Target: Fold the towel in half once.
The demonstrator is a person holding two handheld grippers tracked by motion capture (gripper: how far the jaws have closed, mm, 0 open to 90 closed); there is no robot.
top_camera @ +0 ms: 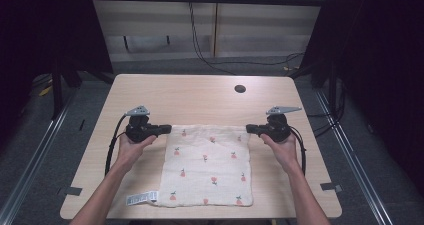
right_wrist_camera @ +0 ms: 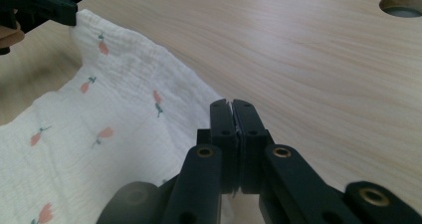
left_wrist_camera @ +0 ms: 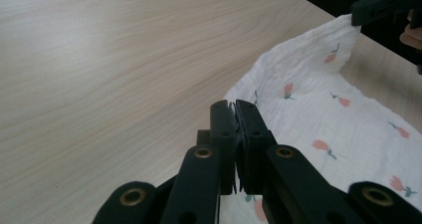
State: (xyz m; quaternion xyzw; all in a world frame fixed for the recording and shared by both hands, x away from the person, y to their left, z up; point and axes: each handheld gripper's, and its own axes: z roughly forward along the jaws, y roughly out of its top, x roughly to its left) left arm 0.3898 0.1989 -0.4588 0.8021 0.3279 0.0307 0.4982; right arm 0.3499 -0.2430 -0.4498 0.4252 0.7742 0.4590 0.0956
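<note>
**Holding a printed cloth by its two far corners**

High view: cloth [top_camera: 210,167], white with small orange sprigs, spread on the pale wooden desk [top_camera: 200,92]; a label at its near left corner. Left tongs [top_camera: 169,129] clamped on the far left corner, right tongs [top_camera: 248,129] clamped on the far right corner, each in one hand. Round hole [top_camera: 240,89] in the desk beyond the cloth.

Left gripper view: left tongs [left_wrist_camera: 235,107] pressed together, a sliver of cloth edge pinched between them. Cloth [left_wrist_camera: 318,119] runs off to the right, its far corner raised off the desk in the right tongs [left_wrist_camera: 354,16].

Right gripper view: right tongs [right_wrist_camera: 232,104] together on the cloth edge. Cloth [right_wrist_camera: 99,119] trails left to the left tongs [right_wrist_camera: 74,11], which grip its raised corner. Hole [right_wrist_camera: 402,5] at upper right.
</note>
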